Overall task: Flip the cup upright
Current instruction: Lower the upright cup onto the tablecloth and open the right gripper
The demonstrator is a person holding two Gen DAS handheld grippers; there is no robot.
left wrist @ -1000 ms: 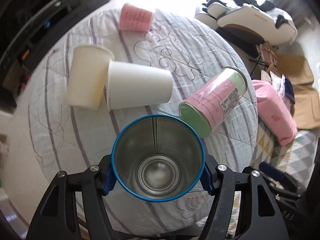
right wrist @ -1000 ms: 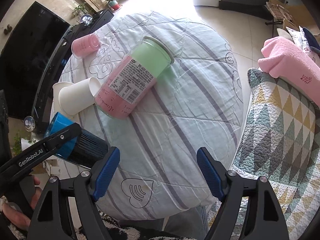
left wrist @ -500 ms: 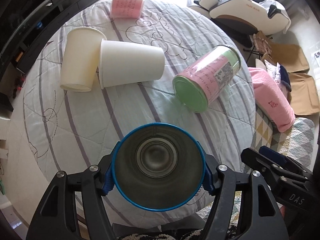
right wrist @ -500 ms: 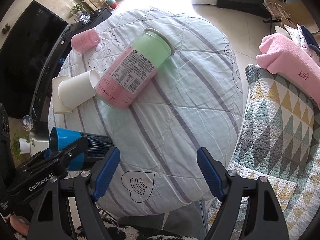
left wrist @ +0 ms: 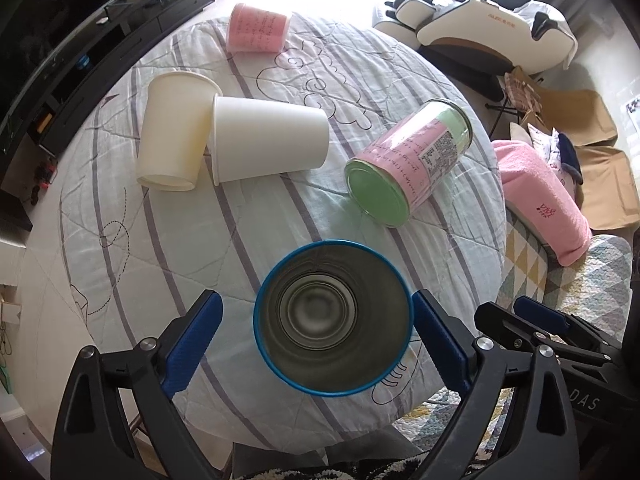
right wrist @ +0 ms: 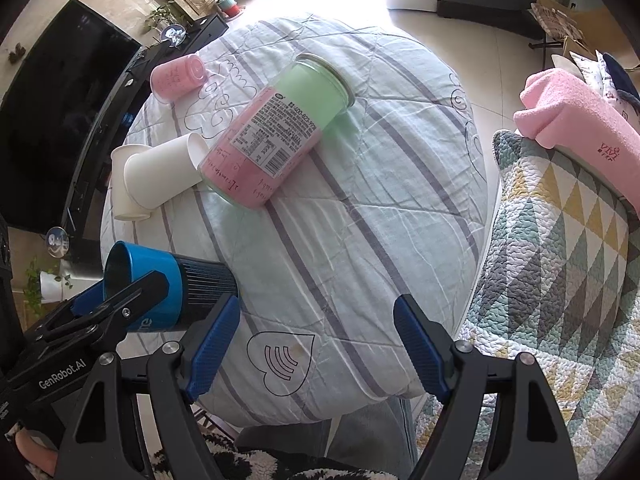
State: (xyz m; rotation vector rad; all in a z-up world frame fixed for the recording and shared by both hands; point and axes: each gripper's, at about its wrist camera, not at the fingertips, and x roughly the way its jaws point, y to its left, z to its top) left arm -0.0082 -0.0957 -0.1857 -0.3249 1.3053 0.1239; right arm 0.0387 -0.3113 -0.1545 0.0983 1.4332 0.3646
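A blue-rimmed steel cup [left wrist: 333,322] stands upright near the front edge of the round table [left wrist: 120,264], mouth toward my left camera. My left gripper [left wrist: 318,340] is open, its blue pads [left wrist: 192,340] apart from the cup's sides. In the right wrist view the cup [right wrist: 168,292] shows its blue and black side at lower left, with the left gripper's finger in front of it. My right gripper [right wrist: 316,344] is open and empty over the table's near edge.
Two white paper cups [left wrist: 264,144] [left wrist: 172,140], a small pink cup [left wrist: 256,28] and a pink-and-green jar [left wrist: 408,160] lie on their sides on the striped cloth. A quilted seat with a pink towel [right wrist: 580,120] is at right. A TV stand is at left.
My left gripper's jaws have opened off the blue cup, which now stands on the table. The left view has pulled back and tilted down. The right gripper has hardly moved.
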